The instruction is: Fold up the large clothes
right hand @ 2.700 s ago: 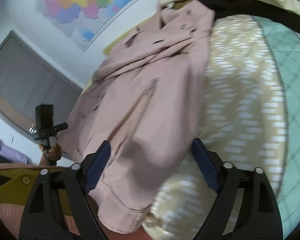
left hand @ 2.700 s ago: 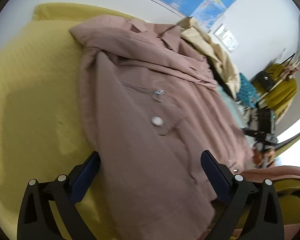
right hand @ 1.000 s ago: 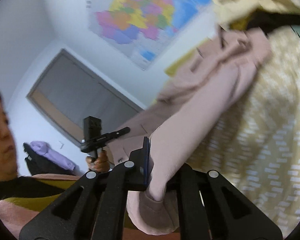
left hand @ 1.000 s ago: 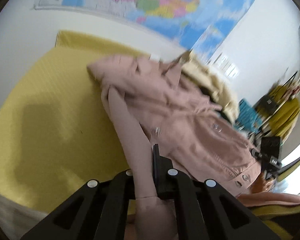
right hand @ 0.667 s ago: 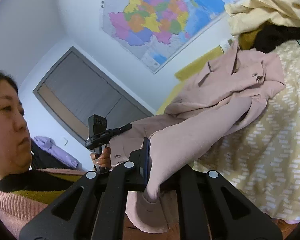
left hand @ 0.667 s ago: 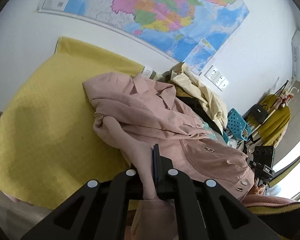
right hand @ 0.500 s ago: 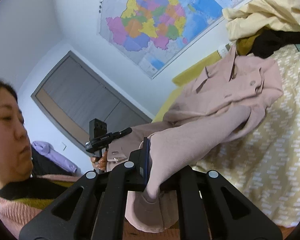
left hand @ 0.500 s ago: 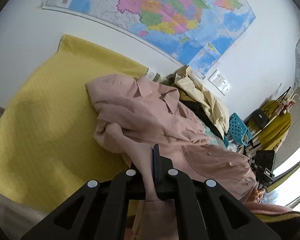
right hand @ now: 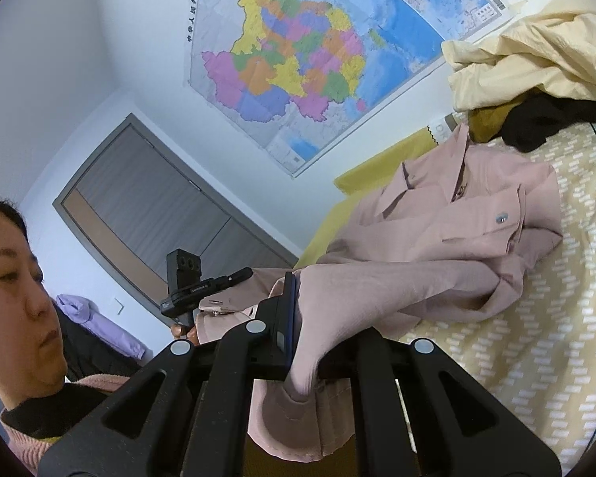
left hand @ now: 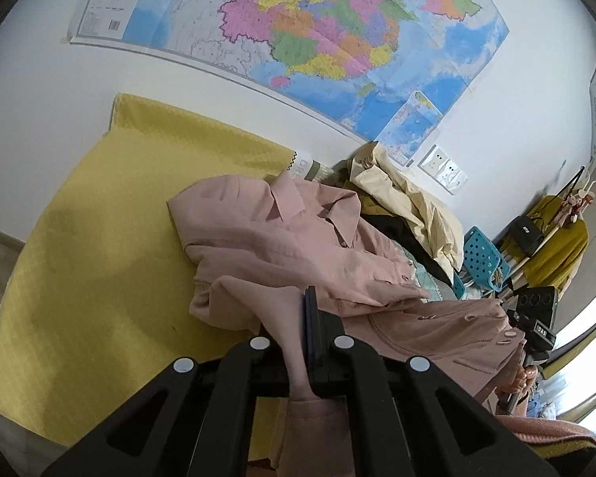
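Observation:
A dusty-pink jacket (left hand: 298, 246) lies partly on the yellow bed cover (left hand: 119, 218), collar toward the wall. My left gripper (left hand: 298, 318) is shut on one of its sleeves near the cuff, which hangs below the jaws. In the right wrist view the same jacket (right hand: 457, 230) stretches from the patterned bedspread (right hand: 536, 357) toward me. My right gripper (right hand: 302, 318) is shut on the other sleeve, and its cuff droops under the fingers. Both sleeves are lifted off the bed.
A heap of cream and dark clothes (left hand: 409, 206) lies by the wall beyond the jacket. A blue plastic basket (left hand: 480, 258) and a clothes rack (left hand: 552, 238) stand at the right. A map (left hand: 298, 31) hangs on the wall. The person's face (right hand: 12, 278) shows at left.
Both grippers were open over the flat jacket, then shut on its sleeves and rose. Over the last half second they lifted a little further and the jacket bunched toward the wall.

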{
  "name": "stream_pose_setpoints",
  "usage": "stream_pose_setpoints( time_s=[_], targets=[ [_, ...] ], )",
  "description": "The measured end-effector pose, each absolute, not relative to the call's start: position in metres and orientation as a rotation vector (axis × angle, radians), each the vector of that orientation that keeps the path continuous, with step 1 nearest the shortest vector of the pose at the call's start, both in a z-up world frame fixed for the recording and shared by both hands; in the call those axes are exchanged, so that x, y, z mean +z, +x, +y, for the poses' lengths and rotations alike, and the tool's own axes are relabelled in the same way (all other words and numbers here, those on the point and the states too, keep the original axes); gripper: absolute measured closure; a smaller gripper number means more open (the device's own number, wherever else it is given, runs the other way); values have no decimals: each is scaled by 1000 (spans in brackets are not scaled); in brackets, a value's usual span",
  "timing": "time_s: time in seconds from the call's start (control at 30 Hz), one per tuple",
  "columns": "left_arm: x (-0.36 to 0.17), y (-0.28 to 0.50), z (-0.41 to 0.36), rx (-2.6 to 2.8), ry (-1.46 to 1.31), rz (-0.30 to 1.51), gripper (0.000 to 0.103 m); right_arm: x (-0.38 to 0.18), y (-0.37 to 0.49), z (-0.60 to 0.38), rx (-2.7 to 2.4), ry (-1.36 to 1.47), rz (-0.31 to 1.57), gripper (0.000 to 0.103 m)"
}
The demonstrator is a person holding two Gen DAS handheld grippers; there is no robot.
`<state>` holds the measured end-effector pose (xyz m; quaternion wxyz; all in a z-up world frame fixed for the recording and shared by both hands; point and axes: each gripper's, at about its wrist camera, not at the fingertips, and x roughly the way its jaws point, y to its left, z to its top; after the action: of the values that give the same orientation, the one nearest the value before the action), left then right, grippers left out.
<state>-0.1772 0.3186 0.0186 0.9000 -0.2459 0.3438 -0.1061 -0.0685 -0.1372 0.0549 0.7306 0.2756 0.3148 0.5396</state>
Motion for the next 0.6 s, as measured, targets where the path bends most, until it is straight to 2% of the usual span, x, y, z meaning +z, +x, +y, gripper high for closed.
stream_pose_setpoints(
  time_s=[0.6],
  targets=[
    [45, -136, 323, -198, -450, 709, 101, 77, -28, -129, 1158, 620, 670, 96]
  ],
)
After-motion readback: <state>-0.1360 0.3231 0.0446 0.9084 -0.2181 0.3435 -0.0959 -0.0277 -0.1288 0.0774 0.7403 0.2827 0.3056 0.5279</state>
